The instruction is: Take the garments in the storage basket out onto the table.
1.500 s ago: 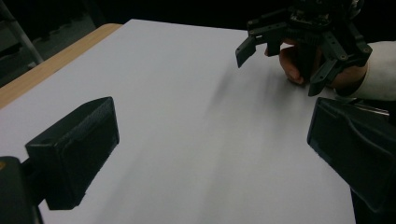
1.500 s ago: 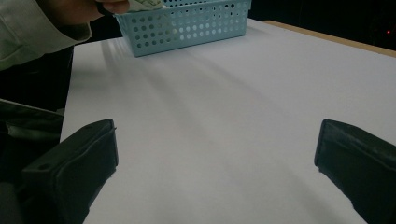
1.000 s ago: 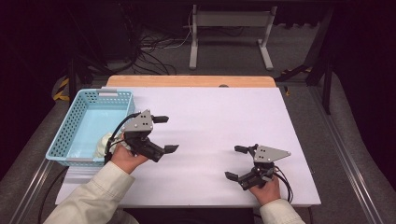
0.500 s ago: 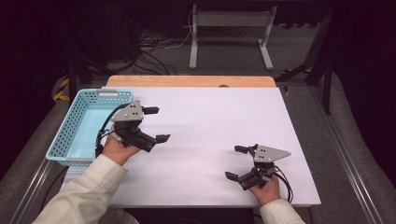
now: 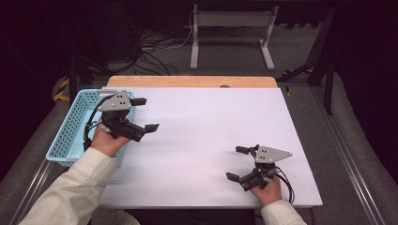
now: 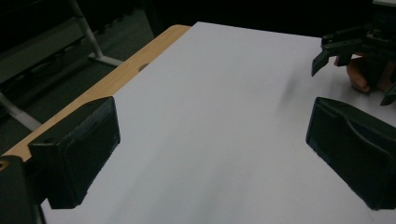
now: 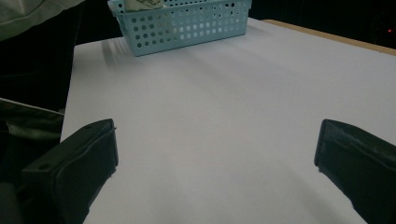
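Note:
My left gripper [image 5: 146,114] hovers at the table's left, by the right rim of a light blue perforated basket [image 5: 70,136]; its jaws stand wide apart with nothing between them. In the left gripper view, my left gripper [image 6: 215,140] looks across bare white tabletop [image 6: 210,93] toward the other hand's gripper [image 6: 359,51]. My right gripper [image 5: 236,163] rests near the front right edge, open and empty. In the right gripper view, my right gripper [image 7: 215,158] faces the basket [image 7: 196,25], which holds a white object [image 7: 140,4] at its left end.
A wooden strip [image 5: 187,81] runs along the table's far edge. Beyond it are a metal stand [image 5: 230,28] and cables [image 5: 141,51] on the floor. A pale sleeve [image 5: 70,187] comes in at the lower left.
My left gripper has moved left and away from the person, from the table's middle-left to the basket's right rim. The right gripper has stayed still.

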Available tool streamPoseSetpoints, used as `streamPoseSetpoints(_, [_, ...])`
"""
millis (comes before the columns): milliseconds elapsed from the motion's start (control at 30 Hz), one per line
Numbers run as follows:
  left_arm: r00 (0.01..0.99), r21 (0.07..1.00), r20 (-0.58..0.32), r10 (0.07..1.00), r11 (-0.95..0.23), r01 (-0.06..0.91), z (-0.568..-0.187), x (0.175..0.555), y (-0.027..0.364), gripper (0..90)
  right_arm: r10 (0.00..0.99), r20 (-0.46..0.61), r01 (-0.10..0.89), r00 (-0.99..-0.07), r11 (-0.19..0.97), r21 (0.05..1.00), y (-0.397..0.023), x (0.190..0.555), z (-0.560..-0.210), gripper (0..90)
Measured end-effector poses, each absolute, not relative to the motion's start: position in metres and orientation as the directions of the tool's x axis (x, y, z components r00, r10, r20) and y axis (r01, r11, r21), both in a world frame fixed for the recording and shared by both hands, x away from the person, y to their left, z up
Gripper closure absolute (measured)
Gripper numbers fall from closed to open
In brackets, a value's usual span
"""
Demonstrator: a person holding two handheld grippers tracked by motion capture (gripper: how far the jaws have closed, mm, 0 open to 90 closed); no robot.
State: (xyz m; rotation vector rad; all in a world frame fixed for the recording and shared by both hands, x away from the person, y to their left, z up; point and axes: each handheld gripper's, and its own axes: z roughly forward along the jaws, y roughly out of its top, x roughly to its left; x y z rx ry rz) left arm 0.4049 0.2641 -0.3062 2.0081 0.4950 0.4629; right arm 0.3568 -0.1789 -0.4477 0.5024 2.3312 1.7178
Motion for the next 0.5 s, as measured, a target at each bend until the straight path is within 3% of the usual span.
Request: streamPoseSetpoints(500, [0.79,0.887,0.111,0.603,-0.419,0.195,-0.308,0.409,0.304,4.2,0.384,0.036,0.149,-0.923,0.27,0.951,-0.178,0.357,-0.448,0.1])
